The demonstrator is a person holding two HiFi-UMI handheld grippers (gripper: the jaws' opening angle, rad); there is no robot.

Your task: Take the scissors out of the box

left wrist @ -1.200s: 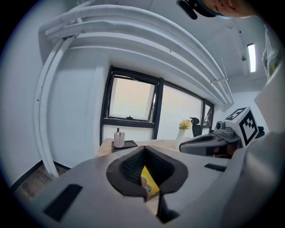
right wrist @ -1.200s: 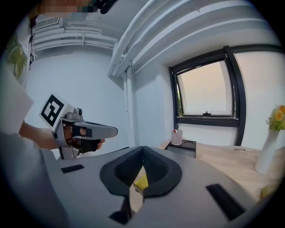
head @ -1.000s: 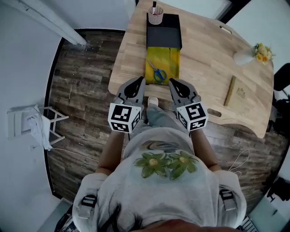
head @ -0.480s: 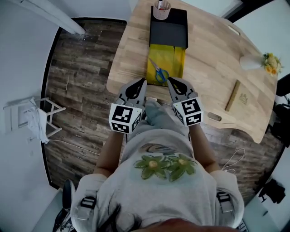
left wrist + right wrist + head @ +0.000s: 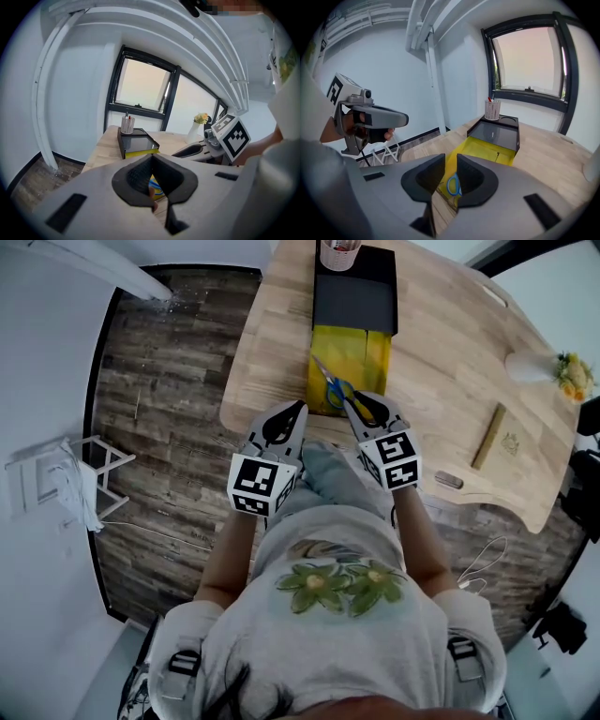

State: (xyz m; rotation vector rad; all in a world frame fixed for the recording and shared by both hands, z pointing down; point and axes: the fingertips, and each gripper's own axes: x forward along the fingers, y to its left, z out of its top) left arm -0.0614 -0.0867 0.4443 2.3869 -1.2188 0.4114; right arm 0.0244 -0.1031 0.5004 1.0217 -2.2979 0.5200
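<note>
Blue-handled scissors [image 5: 330, 388] lie in the yellow box [image 5: 364, 354], which sticks out of a black case [image 5: 354, 301] on the wooden table [image 5: 431, 352]. My right gripper [image 5: 354, 401] hovers at the box's near end, just right of the scissor handles. Its jaws are opening with nothing between them; in the right gripper view the gripper [image 5: 451, 161] shows a narrow gap, and the scissors [image 5: 453, 185] lie beyond it. My left gripper [image 5: 298, 409] is over the table's near edge, left of the box. In the left gripper view that gripper [image 5: 151, 157] has its tips together.
A pen cup [image 5: 339, 254] stands at the far end of the black case. A vase with flowers [image 5: 544, 367], a wooden strip [image 5: 493, 437] and a small dark object [image 5: 448, 481] lie to the right. A white rack [image 5: 70, 488] stands on the floor at left.
Both grippers have sunk and come forward towards the yellow box. The right gripper's tip now sits beside the scissor handles.
</note>
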